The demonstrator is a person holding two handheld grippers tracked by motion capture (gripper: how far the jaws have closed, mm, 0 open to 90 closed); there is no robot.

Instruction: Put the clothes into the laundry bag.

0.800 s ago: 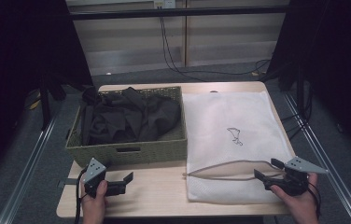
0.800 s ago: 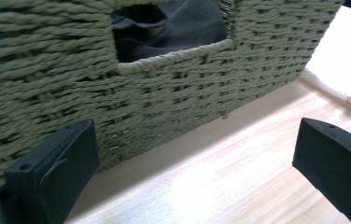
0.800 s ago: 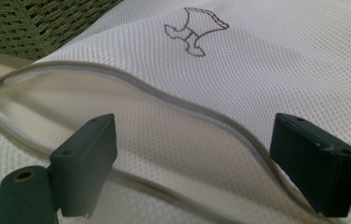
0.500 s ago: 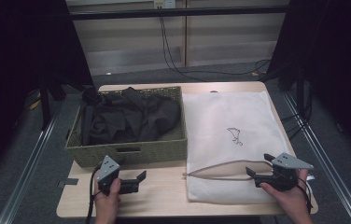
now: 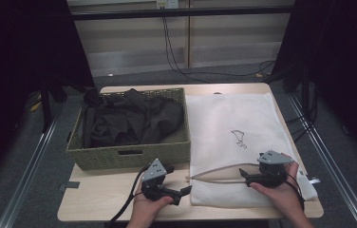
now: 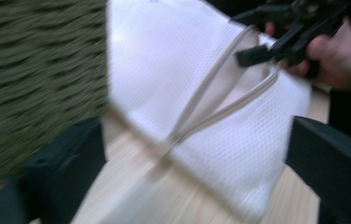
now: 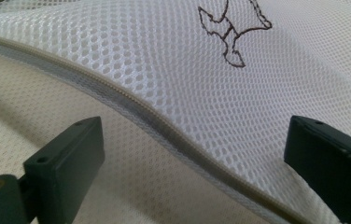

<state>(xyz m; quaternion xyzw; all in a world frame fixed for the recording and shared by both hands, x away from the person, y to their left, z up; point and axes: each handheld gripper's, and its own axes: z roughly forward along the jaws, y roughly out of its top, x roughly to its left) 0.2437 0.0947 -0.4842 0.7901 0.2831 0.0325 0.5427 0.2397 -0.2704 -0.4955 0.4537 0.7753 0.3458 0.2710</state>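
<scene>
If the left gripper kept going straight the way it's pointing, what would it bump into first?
Most likely the white mesh bag, near the corner where its open zipper begins. The left gripper points at it with open jaws, and bare table lies between. Exact depth is unclear.

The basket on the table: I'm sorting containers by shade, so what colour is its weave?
Olive green basket, clearest in the high view.

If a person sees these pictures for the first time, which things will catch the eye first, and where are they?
First the big white mesh laundry bag on the right half of the table, its zipper mouth gaping at the near edge. Left of it stands a green woven basket heaped with dark clothes. At the near edge, the left tongs and right tongs are both open, aimed at the zipper mouth.
</scene>
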